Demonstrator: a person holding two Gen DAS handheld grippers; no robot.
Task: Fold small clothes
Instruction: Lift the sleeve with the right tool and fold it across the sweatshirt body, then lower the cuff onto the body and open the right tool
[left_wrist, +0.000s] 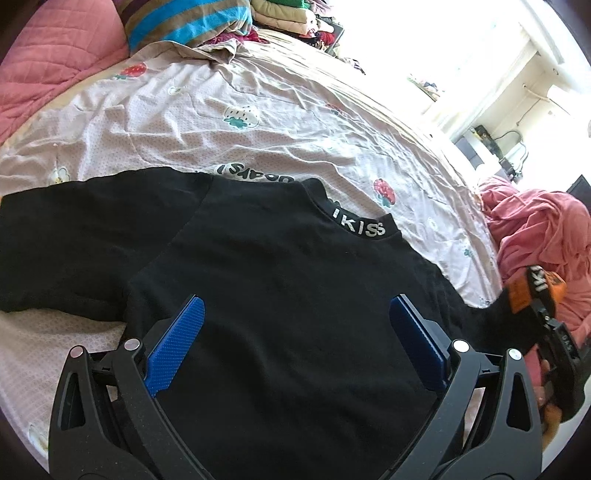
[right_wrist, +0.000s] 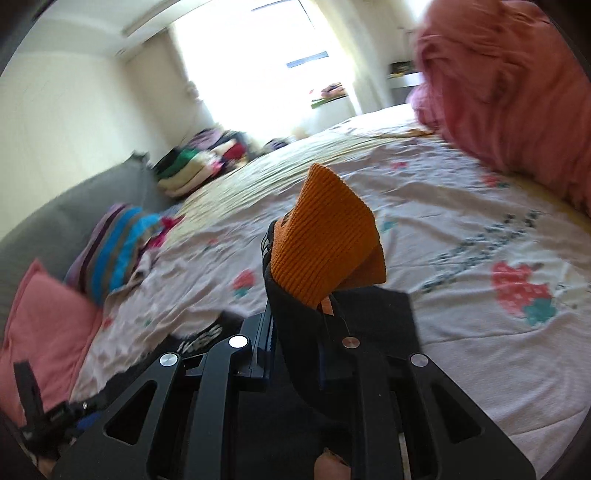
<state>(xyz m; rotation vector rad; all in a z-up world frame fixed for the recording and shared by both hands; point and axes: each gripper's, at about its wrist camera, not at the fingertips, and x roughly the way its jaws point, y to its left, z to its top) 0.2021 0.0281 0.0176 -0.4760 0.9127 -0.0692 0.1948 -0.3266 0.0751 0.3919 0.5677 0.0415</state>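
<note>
A black shirt (left_wrist: 280, 280) with "IKISS" on its collar (left_wrist: 360, 223) lies flat on the bed; one sleeve (left_wrist: 74, 240) is spread out to the left. My left gripper (left_wrist: 295, 301) hovers over the shirt's body, open, with nothing between its blue pads (left_wrist: 177, 339). At the right edge of the left wrist view, my right gripper (left_wrist: 543, 306) holds the other sleeve lifted off the bed. In the right wrist view that gripper (right_wrist: 295, 332) is shut on the black sleeve (right_wrist: 295, 314), whose orange ribbed cuff (right_wrist: 325, 240) sticks up past the fingers.
The bed sheet (left_wrist: 258, 122) is pale pink with strawberry prints and creased. A pink blanket heap (left_wrist: 535, 229) lies at the right, a pink pillow (left_wrist: 55, 62) at the far left. A striped garment (left_wrist: 192, 22) and stacked clothes (right_wrist: 199, 162) sit at the bed's far end.
</note>
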